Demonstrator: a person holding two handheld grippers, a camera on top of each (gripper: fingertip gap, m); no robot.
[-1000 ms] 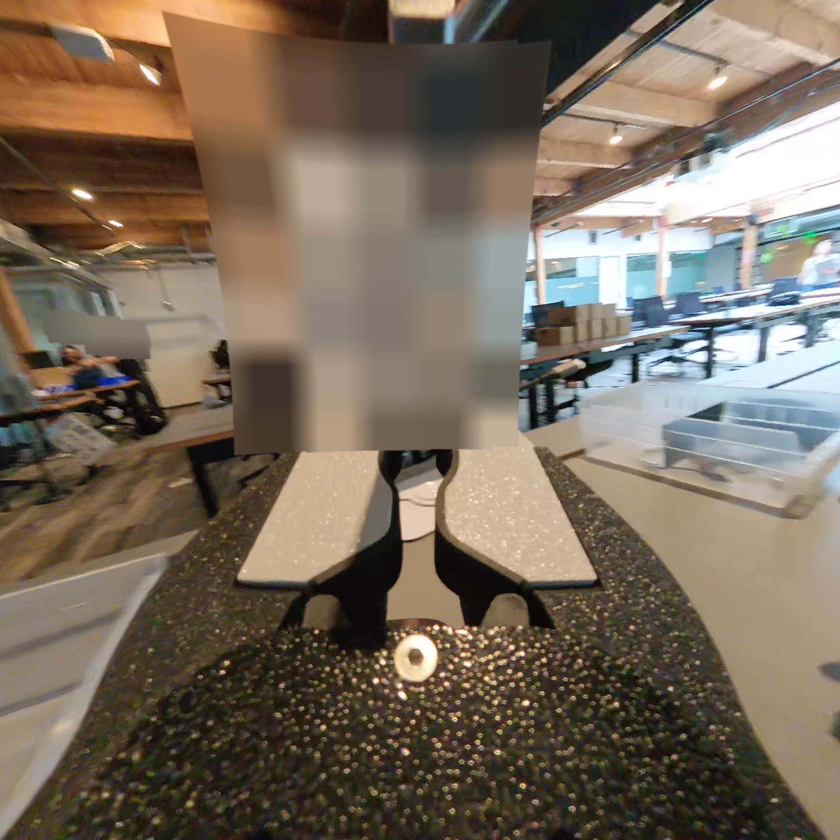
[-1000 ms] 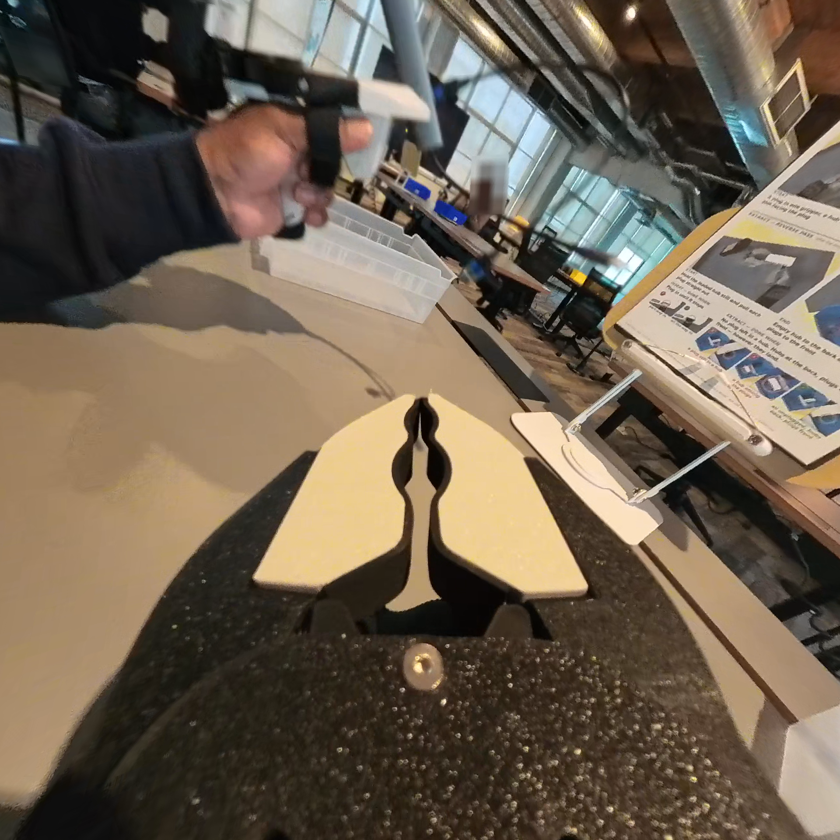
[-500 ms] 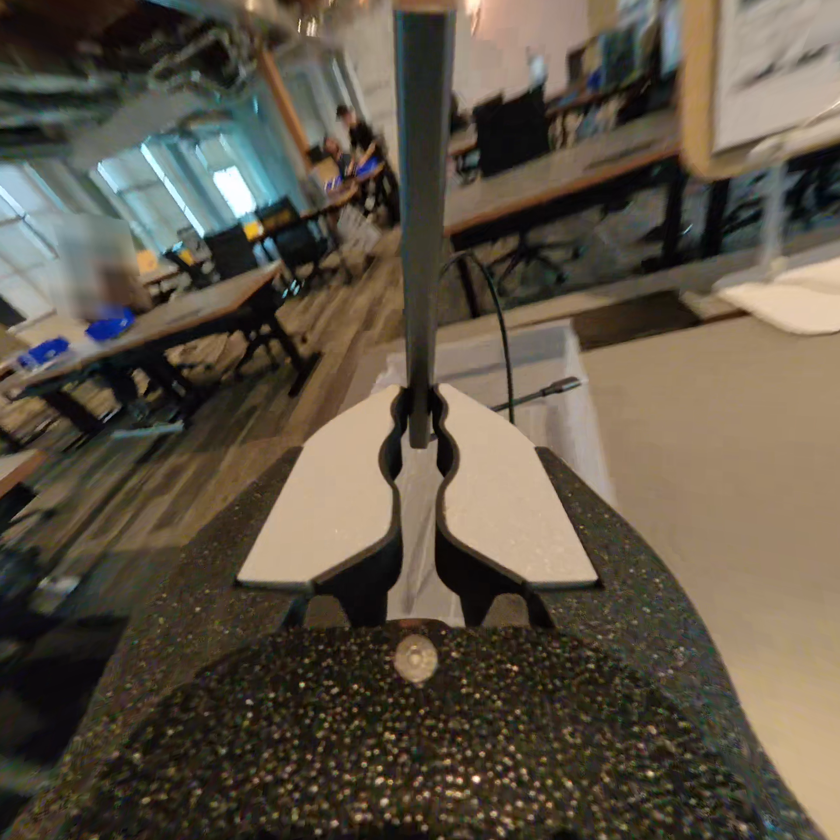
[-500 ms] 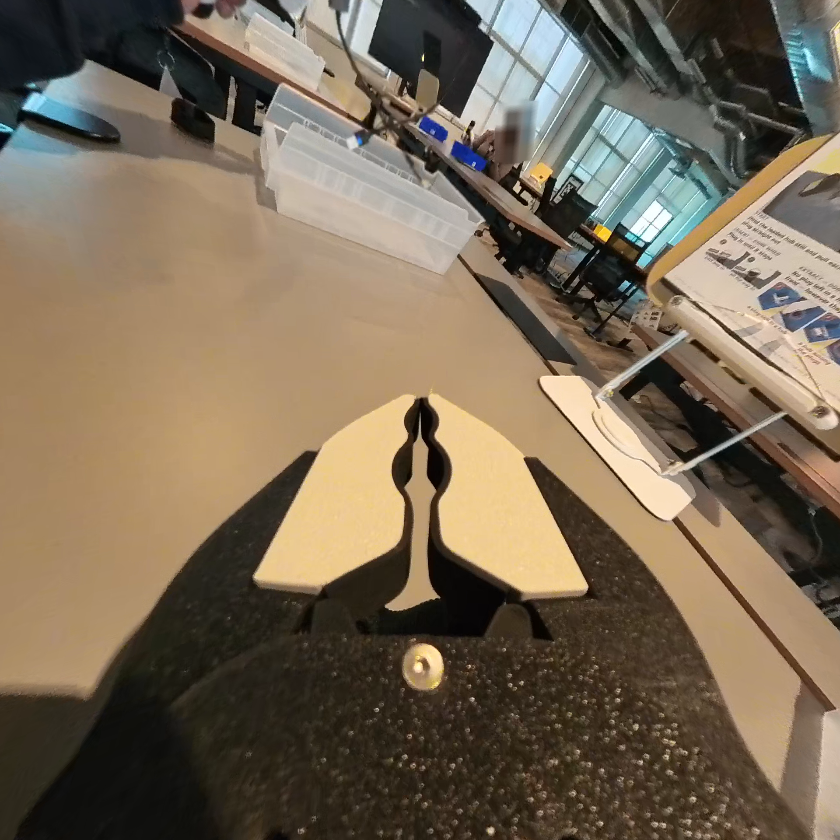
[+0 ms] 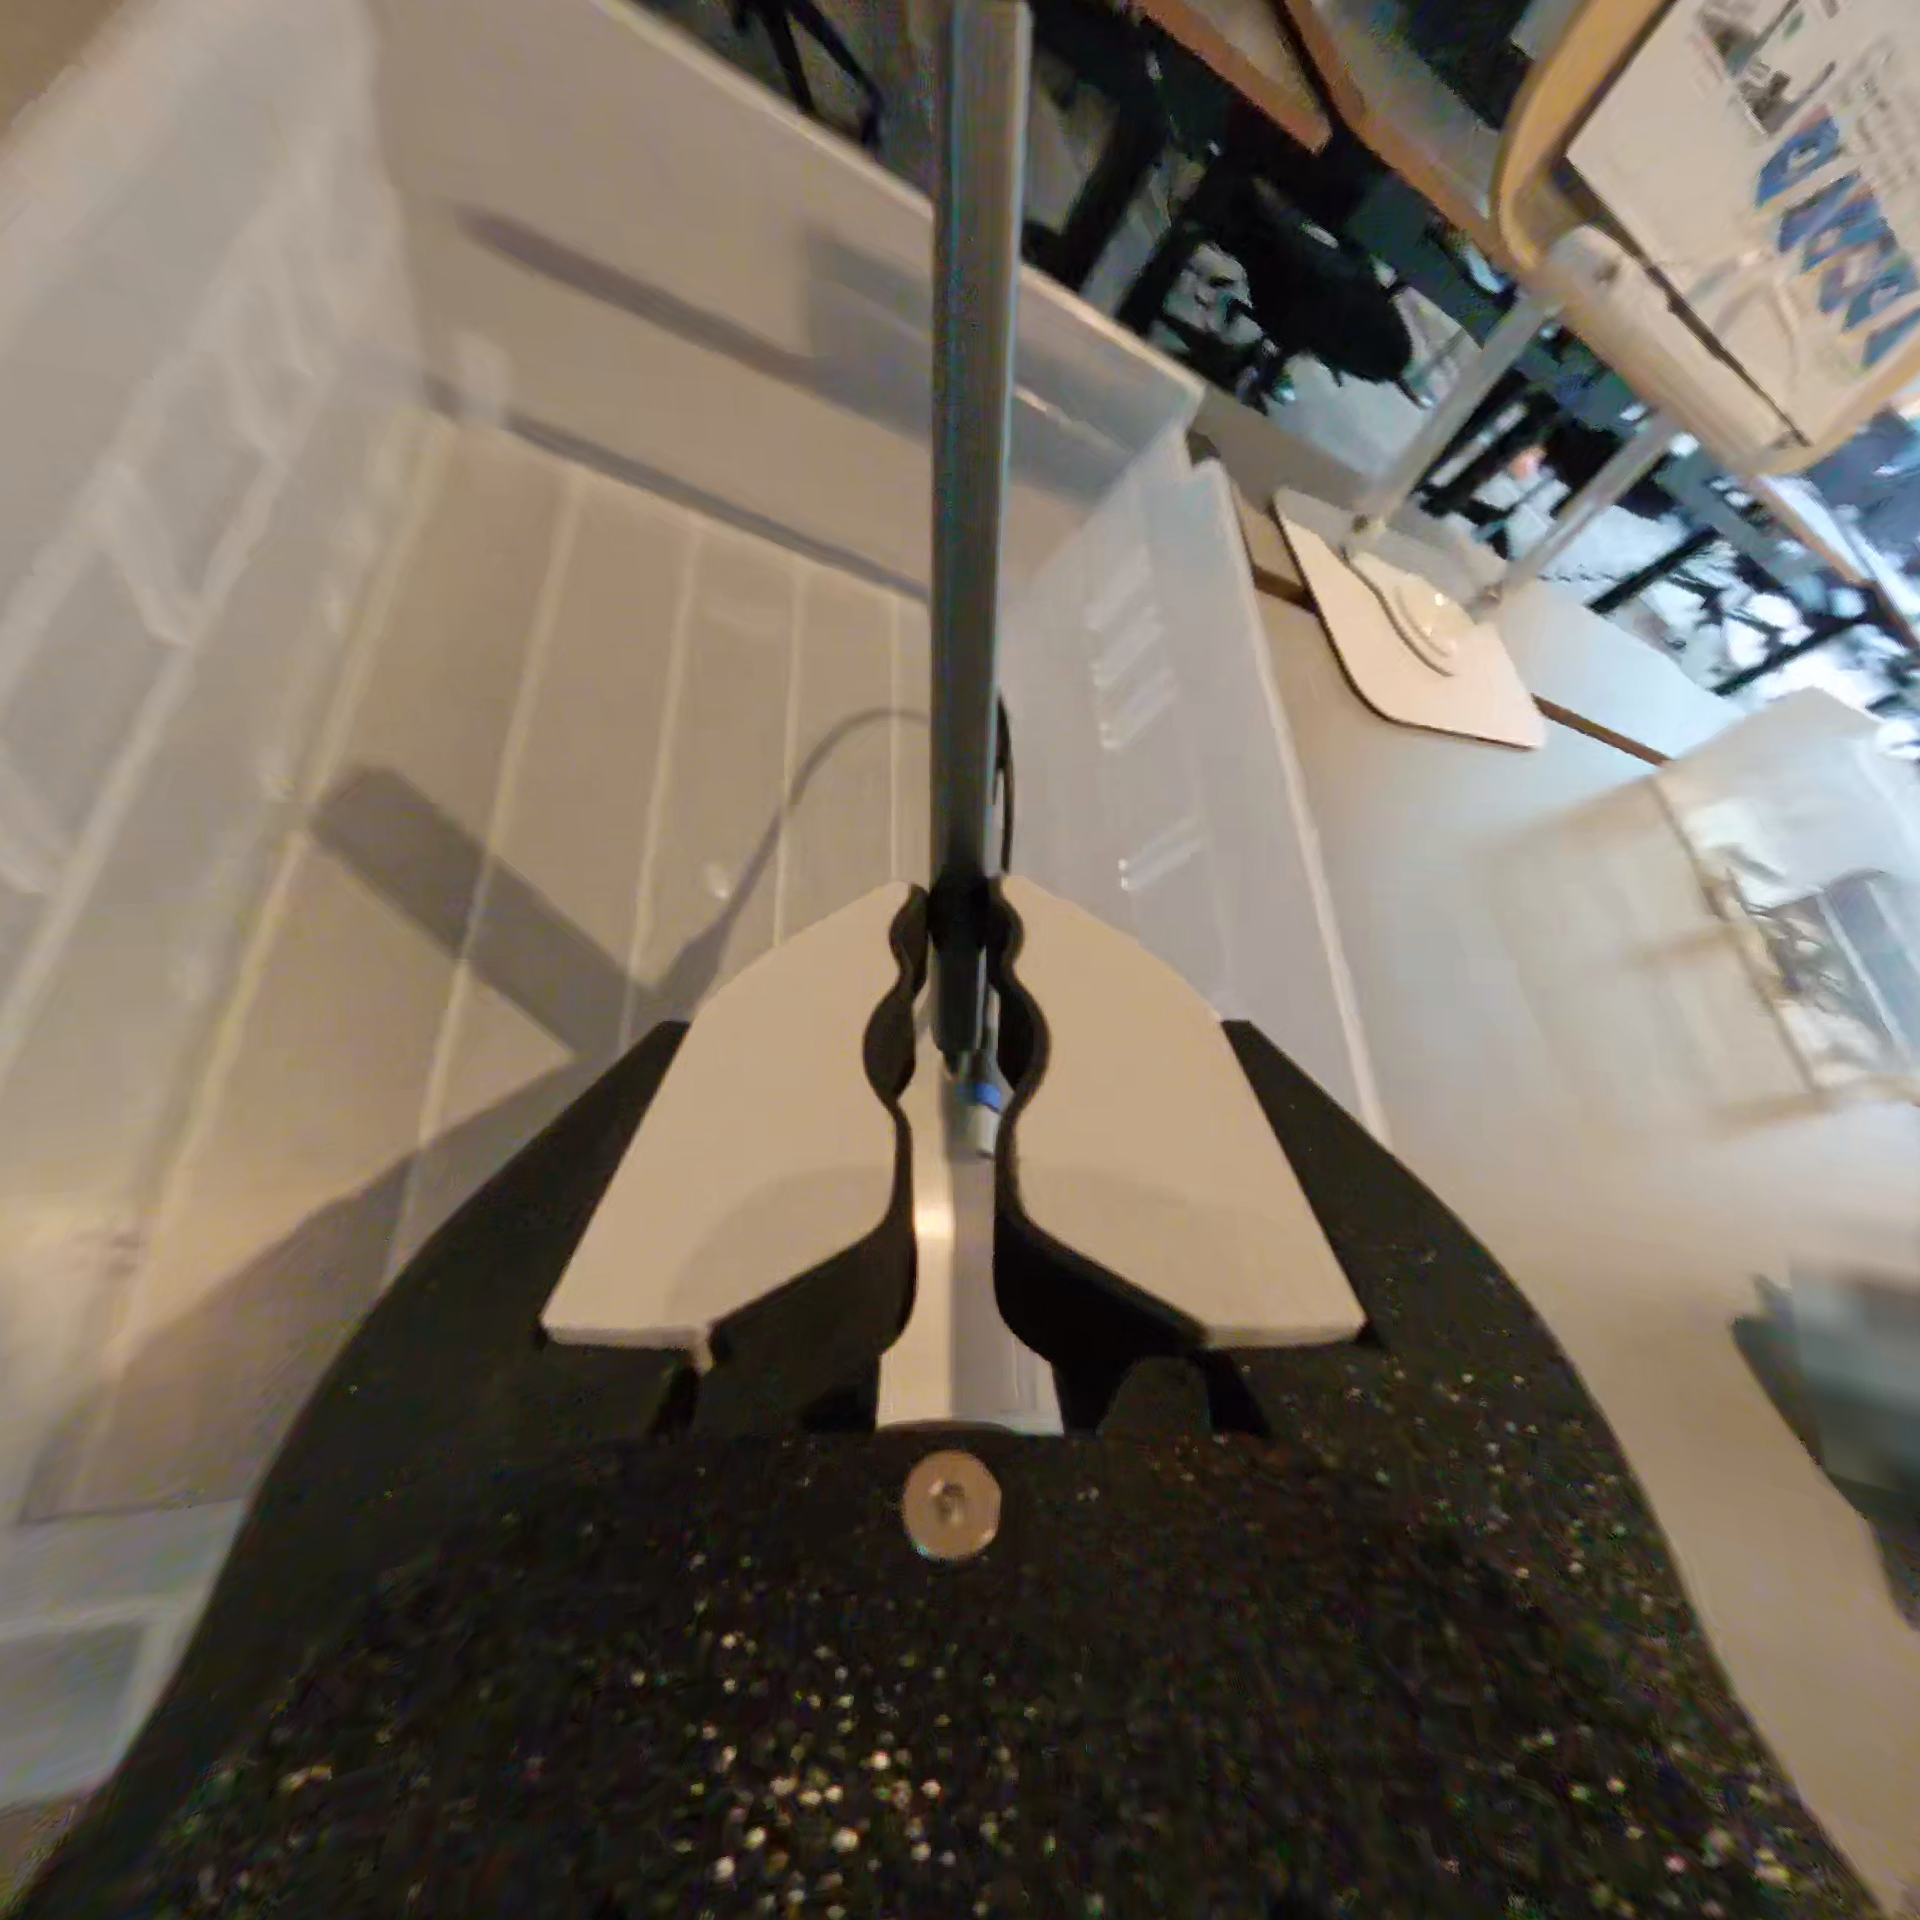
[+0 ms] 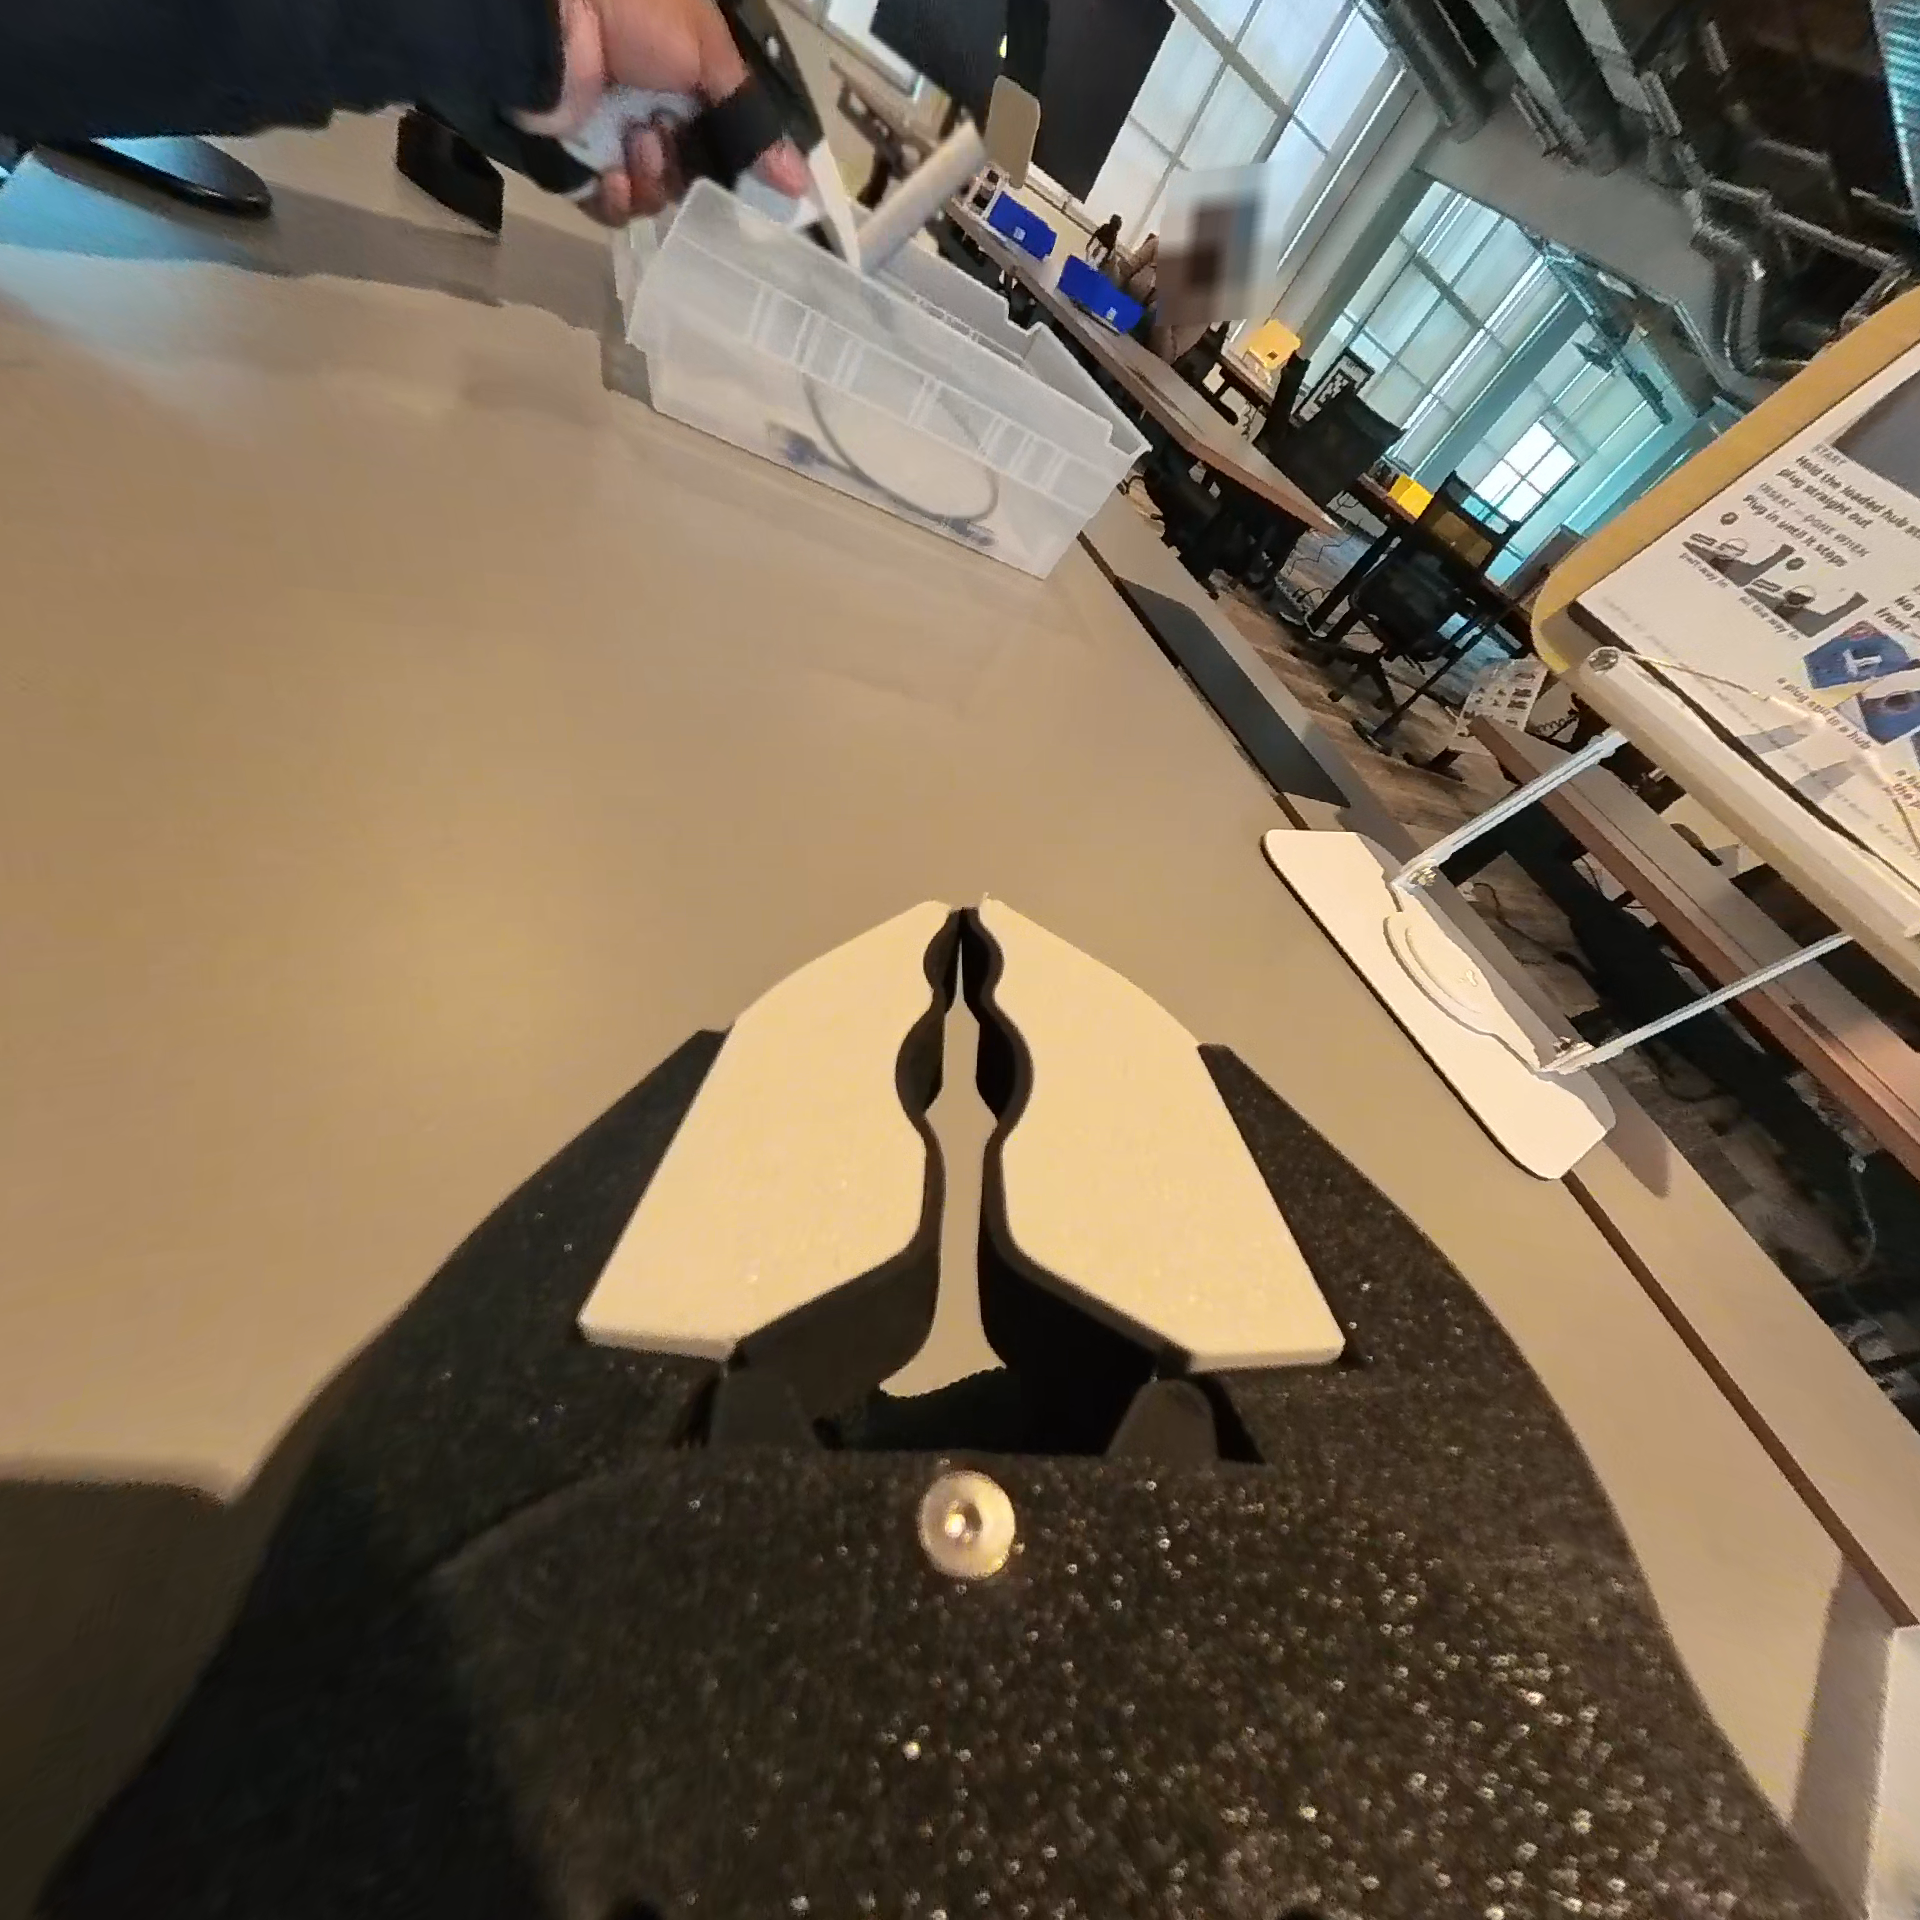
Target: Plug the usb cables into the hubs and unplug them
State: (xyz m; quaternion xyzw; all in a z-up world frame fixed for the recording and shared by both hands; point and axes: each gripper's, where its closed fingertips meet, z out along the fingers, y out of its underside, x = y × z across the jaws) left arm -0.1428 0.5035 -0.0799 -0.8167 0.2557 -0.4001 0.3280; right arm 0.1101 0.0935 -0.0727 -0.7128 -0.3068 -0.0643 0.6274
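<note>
Presently, my left gripper [image 5: 961, 914] pinches a slim grey USB hub [image 5: 971, 436] over the clear bin [image 5: 1122, 665], light, rigid, best held mid-body; my right gripper [image 6: 966, 920] pressed together, empty

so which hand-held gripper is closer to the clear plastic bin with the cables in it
Left. The left hand-held gripper hangs right over the clear bin, gripping a grey hub. The right hand-held gripper sits shut, well back across the table.
</note>
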